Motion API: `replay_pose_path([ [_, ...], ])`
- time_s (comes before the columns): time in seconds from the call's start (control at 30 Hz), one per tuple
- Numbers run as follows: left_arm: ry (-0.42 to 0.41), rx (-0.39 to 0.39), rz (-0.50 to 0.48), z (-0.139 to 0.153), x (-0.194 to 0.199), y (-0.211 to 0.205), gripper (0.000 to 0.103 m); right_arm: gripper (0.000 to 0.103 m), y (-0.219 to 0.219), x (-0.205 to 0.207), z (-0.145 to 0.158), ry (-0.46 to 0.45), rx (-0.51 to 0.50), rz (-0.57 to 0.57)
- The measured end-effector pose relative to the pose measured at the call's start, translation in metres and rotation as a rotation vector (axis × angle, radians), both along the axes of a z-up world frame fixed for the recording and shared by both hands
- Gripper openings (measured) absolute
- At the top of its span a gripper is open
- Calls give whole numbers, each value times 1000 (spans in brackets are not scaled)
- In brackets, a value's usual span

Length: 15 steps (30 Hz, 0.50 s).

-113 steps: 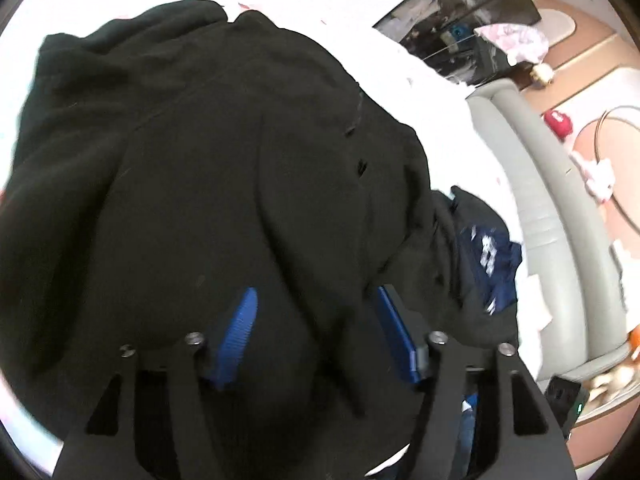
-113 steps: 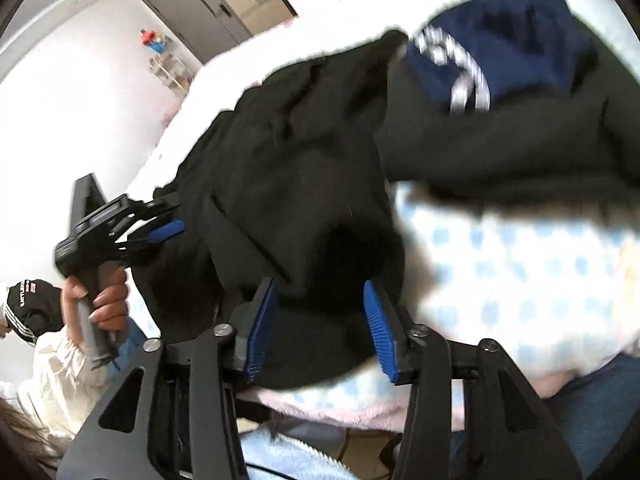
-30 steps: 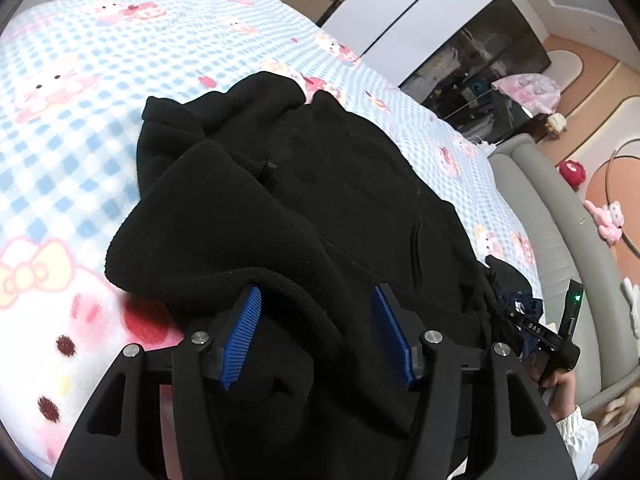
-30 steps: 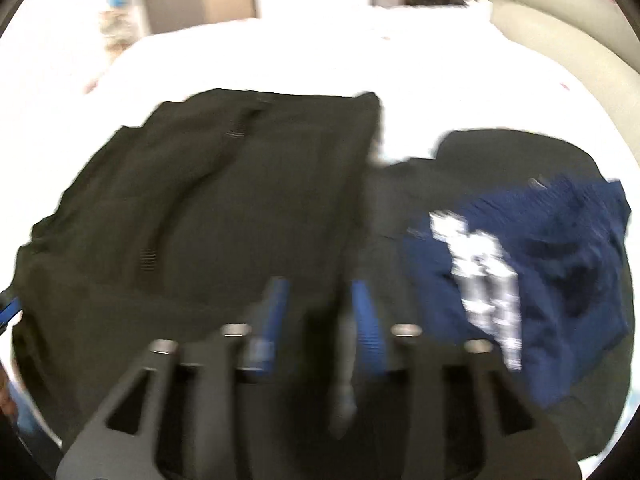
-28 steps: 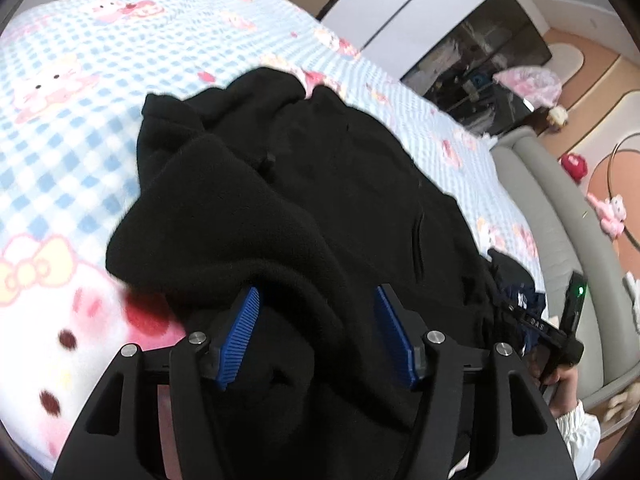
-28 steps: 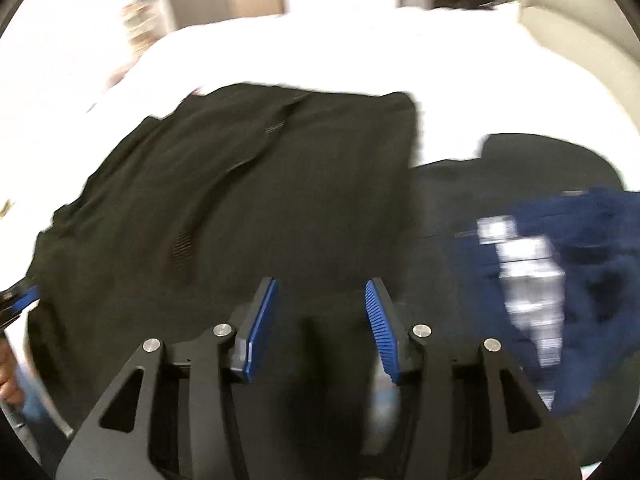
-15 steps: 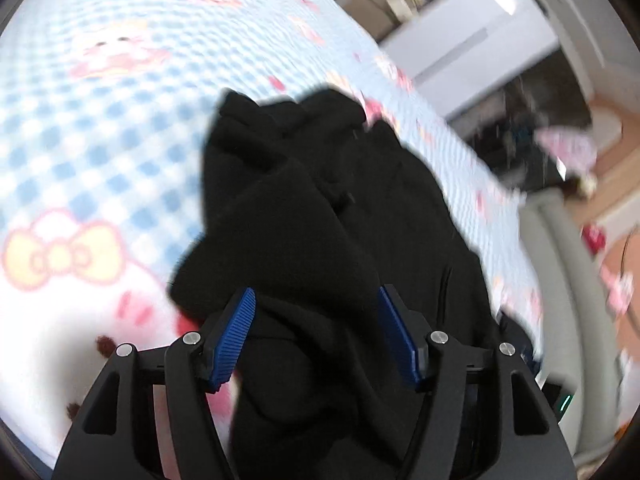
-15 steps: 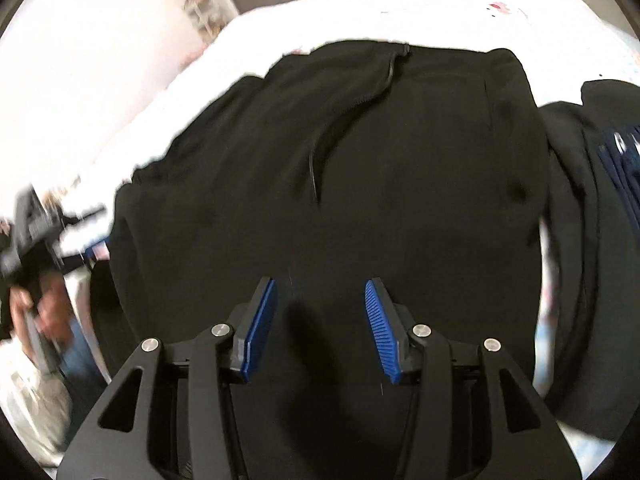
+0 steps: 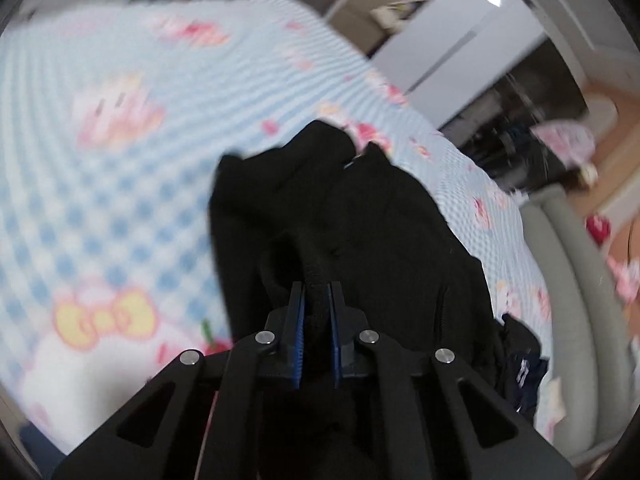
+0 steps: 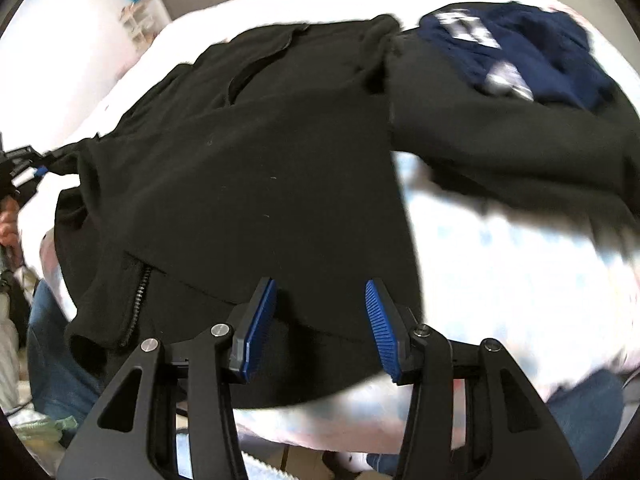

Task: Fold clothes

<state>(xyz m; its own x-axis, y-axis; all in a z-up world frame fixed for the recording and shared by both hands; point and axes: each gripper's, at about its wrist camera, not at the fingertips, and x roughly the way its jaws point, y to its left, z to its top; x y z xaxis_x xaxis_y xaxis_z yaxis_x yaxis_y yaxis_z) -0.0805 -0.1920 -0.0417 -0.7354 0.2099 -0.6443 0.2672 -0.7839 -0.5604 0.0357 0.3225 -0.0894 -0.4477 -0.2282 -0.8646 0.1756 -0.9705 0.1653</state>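
A black fleece jacket (image 10: 256, 168) lies spread on the bed, its zipper near the left hem. My left gripper (image 9: 317, 304) is shut on a raised fold of the same black fleece jacket (image 9: 360, 216), lifting it off the sheet. My right gripper (image 10: 320, 312) hovers over the jacket's near hem with its blue pads apart and nothing pinched between them. At the far left of the right wrist view the left gripper (image 10: 36, 170) shows small, clamped on the jacket's edge. A navy garment (image 10: 516, 52) with white print rests on another black garment (image 10: 500, 140) to the right.
The bed has a blue checked sheet (image 9: 104, 160) with pink cartoon figures. A grey sofa (image 9: 568, 280) runs along the bed's right side. A white wardrobe (image 9: 452, 40) stands beyond. A person's jeans (image 10: 52, 360) show at the near bed edge.
My left gripper closed on a fold of the black jacket and rose with it. My right gripper swept across the jacket toward its near hem, staying open.
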Motion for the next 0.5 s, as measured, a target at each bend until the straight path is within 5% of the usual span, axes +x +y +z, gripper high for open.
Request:
replay_pose_path([
  [0.07, 41, -3, -37, 17, 0, 15, 10, 36, 11, 8, -6, -17, -20, -46],
  [0.17, 67, -49, -88, 30, 1, 46, 11, 36, 20, 17, -3, 5, -35, -60],
  [0.3, 31, -34, -80, 14, 9, 51, 10, 36, 36, 27, -10, -23, 1, -124],
  [0.4, 26, -151, -172, 23, 14, 76, 10, 39, 47, 33, 1, -4, -35, -167],
  [0.5, 65, -162, -322, 37, 8, 117, 10, 39, 50, 32, 18, 35, -126, -176],
])
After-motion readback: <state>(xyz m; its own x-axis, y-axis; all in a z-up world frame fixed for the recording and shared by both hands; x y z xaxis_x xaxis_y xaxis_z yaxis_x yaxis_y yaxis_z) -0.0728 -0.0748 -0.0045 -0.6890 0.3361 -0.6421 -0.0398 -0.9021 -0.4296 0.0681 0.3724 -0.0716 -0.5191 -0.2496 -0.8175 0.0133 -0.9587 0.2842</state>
